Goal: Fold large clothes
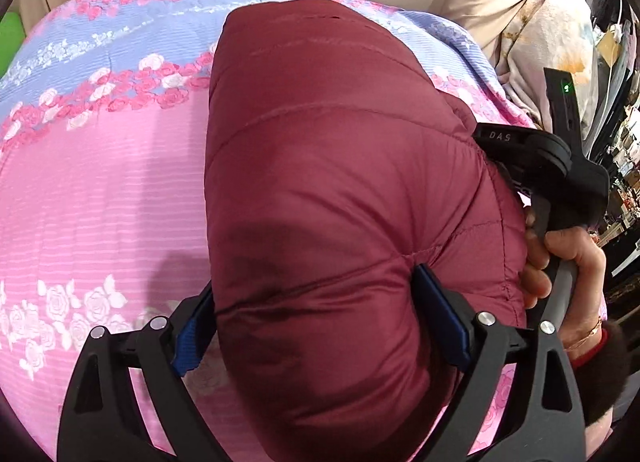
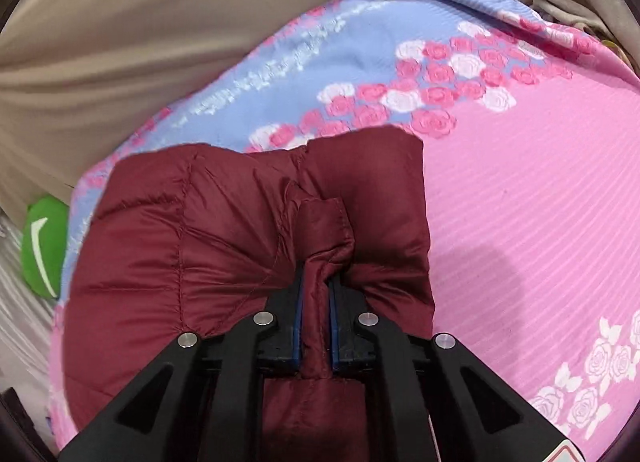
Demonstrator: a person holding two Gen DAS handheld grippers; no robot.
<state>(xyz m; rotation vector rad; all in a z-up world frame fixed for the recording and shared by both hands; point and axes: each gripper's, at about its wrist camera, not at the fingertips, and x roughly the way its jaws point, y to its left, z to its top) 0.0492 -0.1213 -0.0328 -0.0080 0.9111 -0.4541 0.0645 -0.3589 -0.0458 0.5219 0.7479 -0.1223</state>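
A maroon quilted puffer jacket (image 1: 344, 166) lies bunched on a pink and blue floral bedspread (image 1: 100, 190). My left gripper (image 1: 316, 318) has its jaws wide apart with a thick fold of the jacket between them, the pads pressing its sides. My right gripper (image 2: 316, 298) is shut on a narrow folded edge of the jacket (image 2: 248, 230), pinched between its blue pads. In the left wrist view the right gripper (image 1: 544, 166) and the hand holding it sit at the jacket's right side.
The bedspread (image 2: 520, 198) covers the bed. Beige fabric (image 2: 140, 34) lies behind it. A green object (image 2: 44, 246) sits at the left edge. A beige patterned cloth (image 1: 536, 34) and cluttered shelves (image 1: 624, 134) are at the right.
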